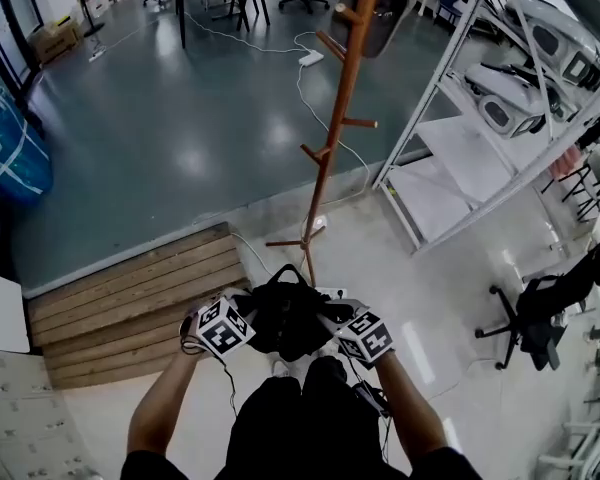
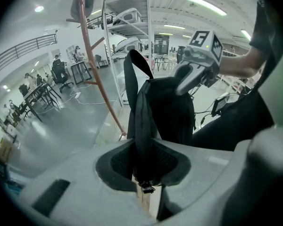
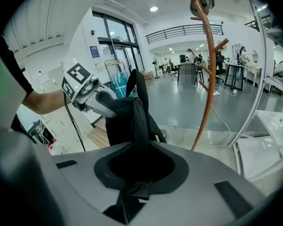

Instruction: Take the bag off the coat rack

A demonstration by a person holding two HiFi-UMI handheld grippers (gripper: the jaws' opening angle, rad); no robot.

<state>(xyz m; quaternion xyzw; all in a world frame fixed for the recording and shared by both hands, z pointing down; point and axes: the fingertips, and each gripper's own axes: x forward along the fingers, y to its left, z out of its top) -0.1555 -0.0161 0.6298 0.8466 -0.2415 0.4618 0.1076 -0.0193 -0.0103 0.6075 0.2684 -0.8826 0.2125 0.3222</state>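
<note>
A black bag (image 1: 285,316) hangs between my two grippers, close in front of the person's body and clear of the brown wooden coat rack (image 1: 332,118). My left gripper (image 1: 242,320) is shut on one black strap (image 2: 142,126) of the bag (image 2: 172,112). My right gripper (image 1: 332,320) is shut on another strap (image 3: 140,119) of the bag (image 3: 127,119). In each gripper view the strap runs straight down between the jaws. The coat rack (image 2: 96,74) stands behind the bag, and a dark thing still hangs at the top of the rack (image 3: 205,74).
Wooden steps (image 1: 130,303) lie to the left. A white metal shelf unit (image 1: 500,108) stands at the right, with a black office chair (image 1: 545,303) in front of it. A white power strip and cable (image 1: 310,60) lie on the grey floor behind the rack.
</note>
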